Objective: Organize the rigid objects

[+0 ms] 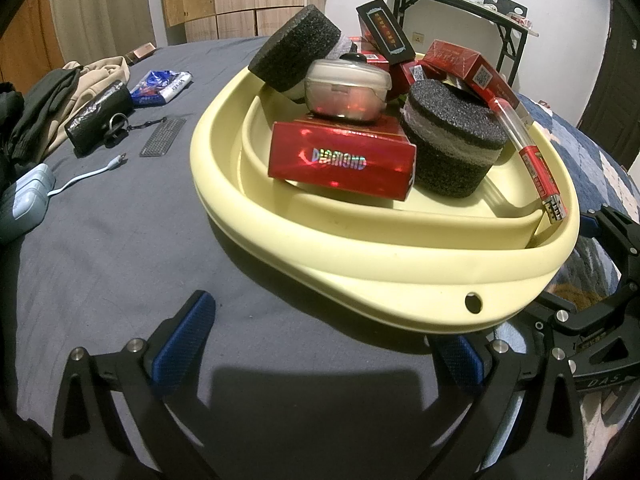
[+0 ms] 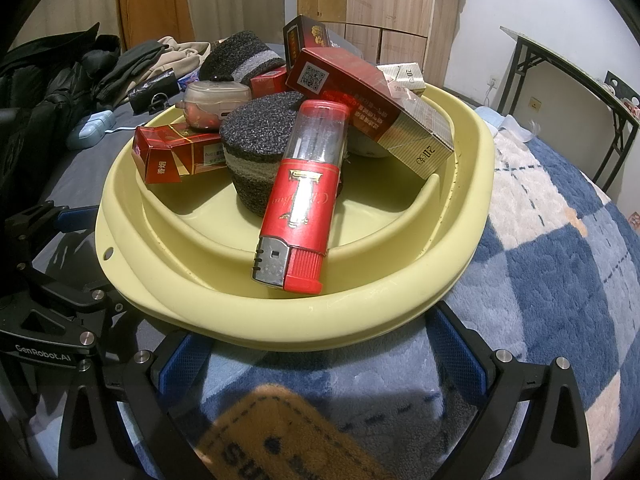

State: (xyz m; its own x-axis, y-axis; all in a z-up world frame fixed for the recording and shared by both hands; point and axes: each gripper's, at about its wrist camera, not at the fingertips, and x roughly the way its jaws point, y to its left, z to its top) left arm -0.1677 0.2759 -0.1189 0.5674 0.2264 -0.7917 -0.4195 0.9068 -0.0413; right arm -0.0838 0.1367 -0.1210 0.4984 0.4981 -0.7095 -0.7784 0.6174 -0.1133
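A pale yellow basin (image 1: 360,248) (image 2: 360,300) sits on the bed, piled with objects. Inside are a red "DIAMOND" box (image 1: 340,156), two dark rolled socks (image 1: 452,140) (image 1: 296,48), a clear round case (image 1: 346,88) (image 2: 212,100), red cigarette boxes (image 2: 360,100) and a dark box (image 1: 384,32). A big red lighter (image 2: 304,200) (image 1: 532,160) leans on the inner rim. My left gripper (image 1: 320,336) is open, its right finger tucked under the basin's edge. My right gripper (image 2: 320,344) is open at the opposite edge, fingertips just below the rim.
On the grey sheet to the left lie clothes (image 1: 60,92), a black pouch (image 1: 96,116), a blue packet (image 1: 160,84), a mesh strip (image 1: 162,142) and a light blue charger (image 1: 24,200). A blue-and-white blanket (image 2: 540,240) lies right. A folding table (image 2: 560,60) stands behind.
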